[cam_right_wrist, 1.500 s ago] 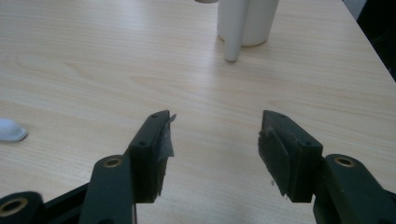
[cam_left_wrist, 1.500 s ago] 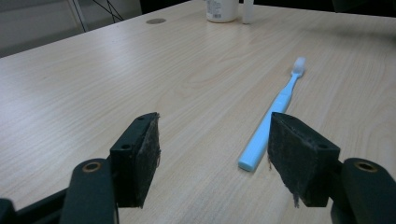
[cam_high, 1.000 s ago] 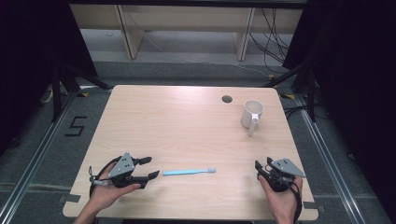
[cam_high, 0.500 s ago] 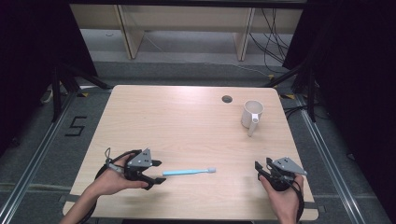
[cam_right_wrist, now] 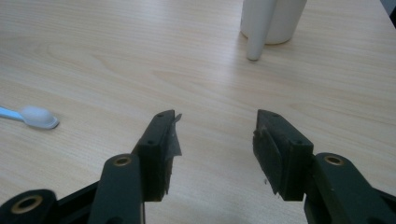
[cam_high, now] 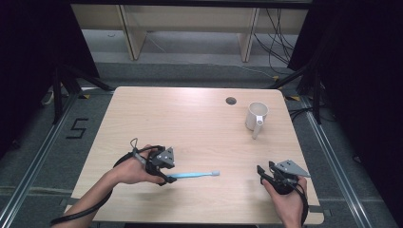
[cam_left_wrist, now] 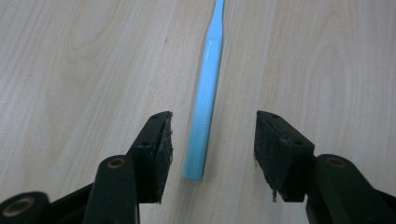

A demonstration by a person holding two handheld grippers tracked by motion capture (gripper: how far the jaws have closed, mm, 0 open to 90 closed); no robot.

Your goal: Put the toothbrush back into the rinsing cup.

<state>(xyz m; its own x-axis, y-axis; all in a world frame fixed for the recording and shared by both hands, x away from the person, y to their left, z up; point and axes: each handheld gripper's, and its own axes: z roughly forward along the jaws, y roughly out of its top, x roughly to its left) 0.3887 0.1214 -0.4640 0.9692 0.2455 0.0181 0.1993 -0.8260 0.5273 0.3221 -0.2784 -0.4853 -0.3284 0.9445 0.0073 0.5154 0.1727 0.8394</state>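
A light blue toothbrush (cam_high: 192,175) lies flat on the wooden table (cam_high: 190,118) near its front edge, with its white head pointing right. My left gripper (cam_high: 165,179) is at the handle's left end. In the left gripper view the handle (cam_left_wrist: 205,93) runs between the two pads. The pads (cam_left_wrist: 161,140) stand apart from it on both sides. These jaws have just been closing, with the handle's end between them, untouched. My right gripper (cam_high: 263,170) rests at the front right, open, nothing between its jaws (cam_right_wrist: 215,114). The brush's head (cam_right_wrist: 39,116) lies to its left.
A white mug (cam_high: 256,115) stands upright at the back right, its handle pointing toward the front; it rises beyond the right gripper's jaws (cam_right_wrist: 273,18). A small round hole (cam_high: 231,100) sits in the tabletop just left of the mug. Dark frames flank the table.
My left hand has moved right along the table's front until its jaws straddle the toothbrush handle's end. The right hand has stayed where it was.
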